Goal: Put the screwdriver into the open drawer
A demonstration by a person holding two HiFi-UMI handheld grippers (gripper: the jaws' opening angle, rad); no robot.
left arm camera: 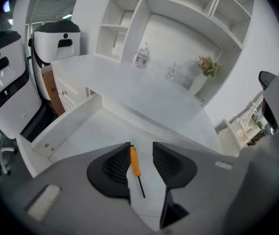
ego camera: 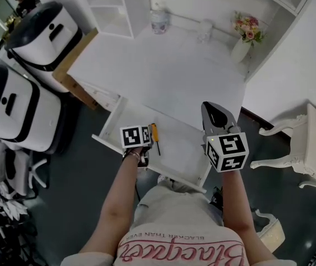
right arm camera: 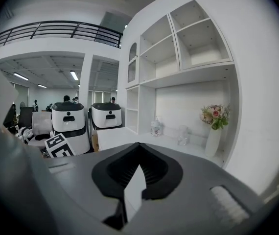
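Screwdriver (ego camera: 154,135) lies in the open drawer (ego camera: 178,147): task looks done.
Left hand-held gripper (left arm camera: 141,146) above it, jaws apart; right hand-held gripper (right arm camera: 138,150) closed, empty.

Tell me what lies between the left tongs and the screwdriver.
Nothing: the left tongs hang open above the screwdriver, which lies on the bare floor of the drawer. The left gripper view shows this.
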